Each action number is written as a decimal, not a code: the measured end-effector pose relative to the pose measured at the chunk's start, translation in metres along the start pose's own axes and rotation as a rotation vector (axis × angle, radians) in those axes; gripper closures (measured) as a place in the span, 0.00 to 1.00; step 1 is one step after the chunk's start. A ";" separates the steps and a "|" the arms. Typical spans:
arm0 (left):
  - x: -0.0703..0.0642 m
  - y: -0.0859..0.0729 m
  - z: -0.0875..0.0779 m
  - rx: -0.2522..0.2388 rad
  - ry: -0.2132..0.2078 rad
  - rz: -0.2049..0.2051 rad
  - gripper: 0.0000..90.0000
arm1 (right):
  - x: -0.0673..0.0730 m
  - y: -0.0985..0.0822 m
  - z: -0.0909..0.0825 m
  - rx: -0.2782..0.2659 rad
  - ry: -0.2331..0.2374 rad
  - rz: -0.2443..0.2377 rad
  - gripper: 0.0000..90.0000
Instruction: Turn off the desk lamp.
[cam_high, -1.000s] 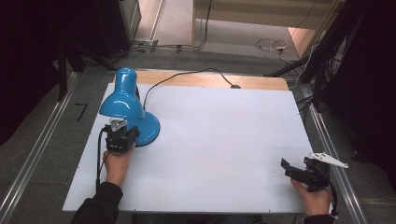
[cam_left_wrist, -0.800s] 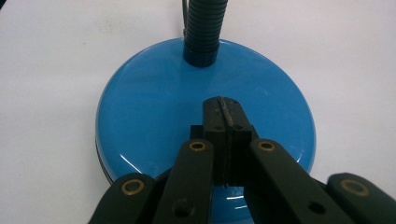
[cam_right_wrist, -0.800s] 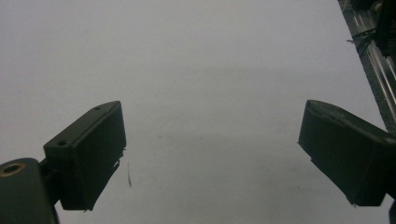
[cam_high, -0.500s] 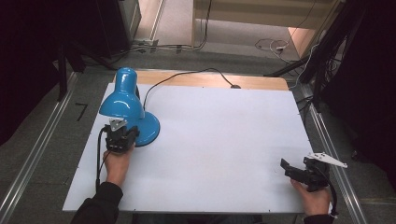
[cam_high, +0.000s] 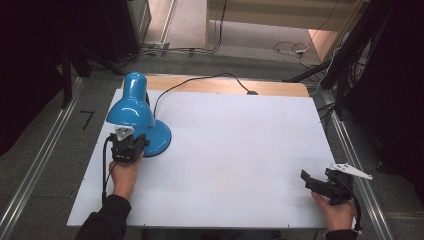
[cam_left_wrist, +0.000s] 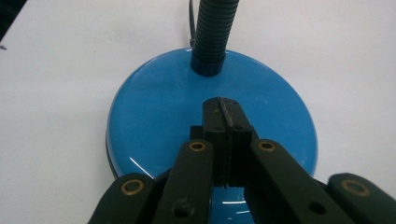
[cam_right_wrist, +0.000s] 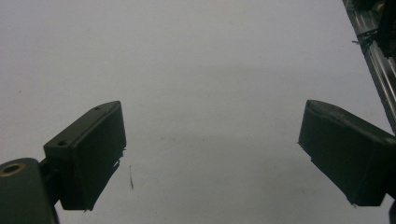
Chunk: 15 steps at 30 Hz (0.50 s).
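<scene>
Nearest the person, the right tool (cam_high: 320, 184) hovers low over the white desk (cam_high: 240, 150) at its near right corner, jaws spread wide with nothing between them. Across on the left, the left tool (cam_high: 127, 148) has its jaws pressed together, tips over the round base (cam_left_wrist: 159, 112) of the blue desk lamp (cam_high: 134, 112). Its black cable (cam_high: 200, 80) runs to the desk's far edge.

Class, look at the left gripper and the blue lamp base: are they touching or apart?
Cannot tell. In the left gripper view the left gripper, fingers shut together, lies over the lamp base, with neither contact nor gap plainly visible.
</scene>
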<state>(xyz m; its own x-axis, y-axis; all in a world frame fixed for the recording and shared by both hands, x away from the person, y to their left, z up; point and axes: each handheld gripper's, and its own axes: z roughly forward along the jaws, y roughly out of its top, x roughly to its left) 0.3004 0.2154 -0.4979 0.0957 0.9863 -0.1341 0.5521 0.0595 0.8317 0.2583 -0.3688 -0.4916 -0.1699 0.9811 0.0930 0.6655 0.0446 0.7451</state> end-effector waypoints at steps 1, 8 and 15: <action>0.000 0.000 0.000 0.000 0.000 0.000 1.00 | 0.000 0.000 0.000 -0.001 -0.001 -0.004 0.07; -0.001 0.001 -0.001 0.004 -0.011 0.001 0.93 | 0.000 0.000 0.000 0.000 -0.003 -0.004 0.07; -0.002 0.004 -0.003 -0.002 -0.011 -0.008 0.69 | 0.000 0.000 0.000 0.001 -0.002 -0.002 0.07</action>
<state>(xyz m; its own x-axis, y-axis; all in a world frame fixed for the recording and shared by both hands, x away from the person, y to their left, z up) 0.2998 0.2141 -0.4926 0.1002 0.9842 -0.1463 0.5509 0.0676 0.8318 0.2583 -0.3691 -0.4918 -0.1701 0.9813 0.0903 0.6657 0.0468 0.7447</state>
